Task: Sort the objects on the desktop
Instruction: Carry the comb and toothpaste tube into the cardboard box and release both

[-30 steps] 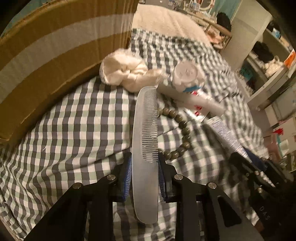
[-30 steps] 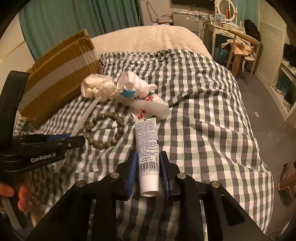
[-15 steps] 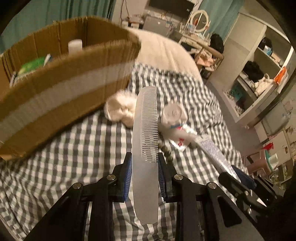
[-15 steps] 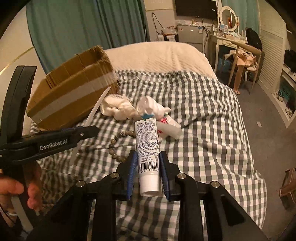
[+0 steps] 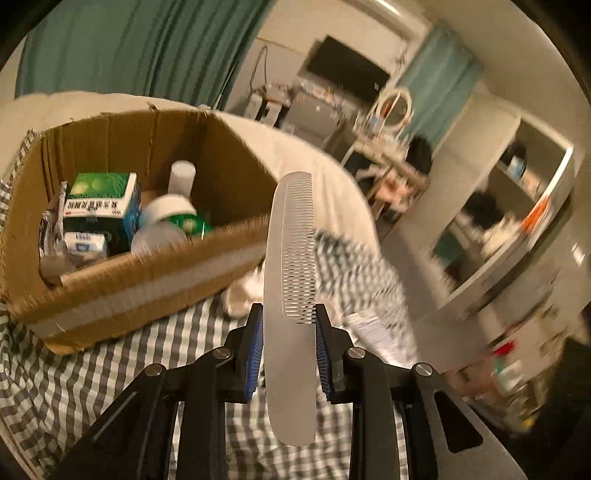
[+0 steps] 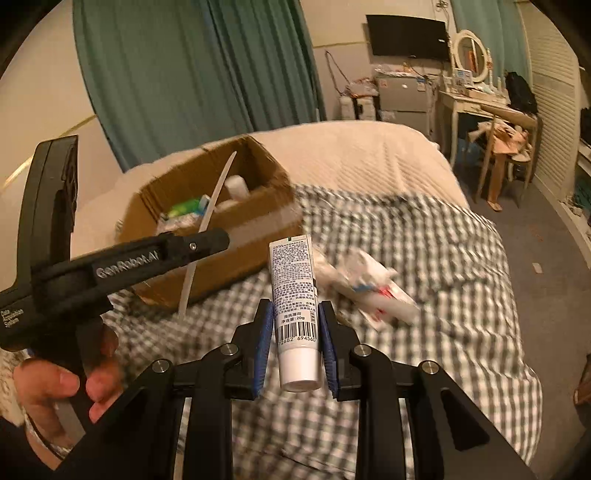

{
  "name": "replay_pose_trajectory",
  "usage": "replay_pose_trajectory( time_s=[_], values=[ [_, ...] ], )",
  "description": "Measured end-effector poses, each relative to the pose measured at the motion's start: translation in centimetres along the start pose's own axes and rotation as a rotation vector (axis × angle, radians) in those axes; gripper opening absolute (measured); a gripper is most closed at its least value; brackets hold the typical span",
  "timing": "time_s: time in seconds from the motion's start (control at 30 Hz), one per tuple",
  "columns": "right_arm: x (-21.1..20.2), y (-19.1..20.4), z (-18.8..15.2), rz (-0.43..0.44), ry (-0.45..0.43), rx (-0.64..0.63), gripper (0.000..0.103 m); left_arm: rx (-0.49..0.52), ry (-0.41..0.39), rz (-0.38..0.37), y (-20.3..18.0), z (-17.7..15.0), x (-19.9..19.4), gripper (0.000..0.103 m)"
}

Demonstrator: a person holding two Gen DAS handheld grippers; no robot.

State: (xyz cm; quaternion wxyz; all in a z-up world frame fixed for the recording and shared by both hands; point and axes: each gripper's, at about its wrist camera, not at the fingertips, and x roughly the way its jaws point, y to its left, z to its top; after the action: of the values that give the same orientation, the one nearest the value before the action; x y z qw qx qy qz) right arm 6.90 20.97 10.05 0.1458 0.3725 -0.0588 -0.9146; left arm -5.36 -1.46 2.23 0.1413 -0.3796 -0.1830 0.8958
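Cardboard box (image 5: 122,295) sits at the bed's (image 6: 369,158) left edge, open and part-filled, so both loads likely go there. Your left gripper (image 5: 289,347) has its fingers pinching the comb (image 5: 291,266) low on the spine, teeth-end forward, above the box's near wall. Your right gripper (image 6: 295,343) clamps the tube (image 6: 295,306) near its cap, above the checked cloth (image 6: 443,332).

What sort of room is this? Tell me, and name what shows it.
Most likely a bedroom in a home. The sorting is done on a bed spread with a checked cloth; a dressing table with a round mirror stands by the far wall, and a television hangs there.
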Motion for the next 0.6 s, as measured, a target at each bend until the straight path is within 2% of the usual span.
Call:
replay_pose_trajectory(
  time_s=[0.13,0.27,0.33,0.4,0.5,0.6],
  values=[
    [0.7,2.5,3.2,0.048,-0.049,0.011,0.024,-0.046,-0.079,0.024,2.6,3.1,-1.8,0.026],
    [2.7,4.5,6.5,0.103,-0.084,0.019,0.024,-0.116,-0.077,0.050,6.3,6.6,-1.4,0.026],
    [4.5,5.1,8.3,0.115,-0.103,0.046,0.024,-0.132,-0.095,0.105,8.5,8.8,-0.5,0.026],
    [6.6,5.3,9.7,0.126,-0.110,0.098,0.024,-0.102,-0.061,0.159,10.0,10.6,1.2,0.026],
    [9.6,5.5,11.2,0.132,-0.111,0.159,0.024,-0.061,-0.026,0.190,12.3,13.1,4.0,0.026],
    [12.7,5.8,12.1,0.102,-0.103,0.170,0.025,-0.082,0.005,0.167,14.0,13.1,5.5,0.026]
  ],
)
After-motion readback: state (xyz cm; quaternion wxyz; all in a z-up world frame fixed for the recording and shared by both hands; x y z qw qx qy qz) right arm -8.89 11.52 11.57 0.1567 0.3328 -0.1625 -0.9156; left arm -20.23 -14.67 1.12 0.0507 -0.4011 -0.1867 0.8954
